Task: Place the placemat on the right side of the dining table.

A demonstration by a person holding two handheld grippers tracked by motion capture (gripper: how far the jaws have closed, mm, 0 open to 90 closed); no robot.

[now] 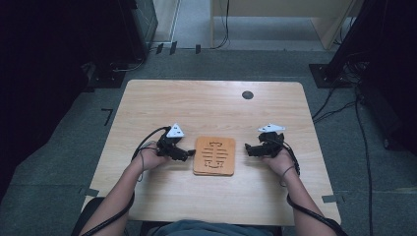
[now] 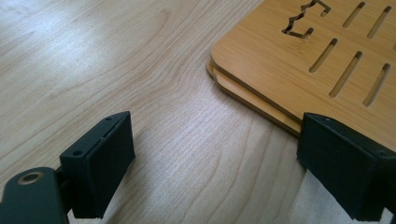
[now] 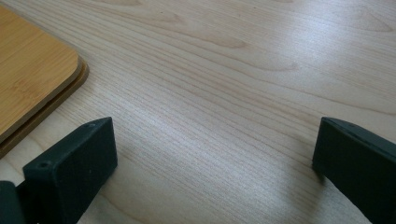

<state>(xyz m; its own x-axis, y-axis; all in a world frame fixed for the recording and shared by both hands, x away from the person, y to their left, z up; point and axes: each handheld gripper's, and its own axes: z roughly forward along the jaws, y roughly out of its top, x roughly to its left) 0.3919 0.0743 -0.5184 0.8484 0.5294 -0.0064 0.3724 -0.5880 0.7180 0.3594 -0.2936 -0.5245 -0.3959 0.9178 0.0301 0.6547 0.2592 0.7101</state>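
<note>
Lying flat on the pale wooden counter (image 1: 211,105), the bamboo board (image 1: 214,156) sits between the two hand-held grippers, its slightly longer axis running away from the person and its shorter sides facing the near and far edges of the counter. The left hand-held gripper (image 1: 186,153) rests just beside the board's left edge, its jaws spread wide apart with nothing between them; in the left gripper view one jaw stands in front of the board's rim (image 2: 261,88). The right hand-held gripper (image 1: 249,149) lies near the board's right edge, a little apart from it, its jaws likewise wide open over bare wood, with a rounded corner of the board (image 3: 37,79) off to one side. The board is a warm orange-brown, smooth, with rounded corners, and looks like two thin layers stacked, the lower one showing as a slim lip. Narrow straight slots and a jagged cut-out pierce its top. The counter's grain is light, with flowing lines, and a small dark round cap (image 1: 248,95) sits beyond the right hand-held gripper near the far edge
</note>
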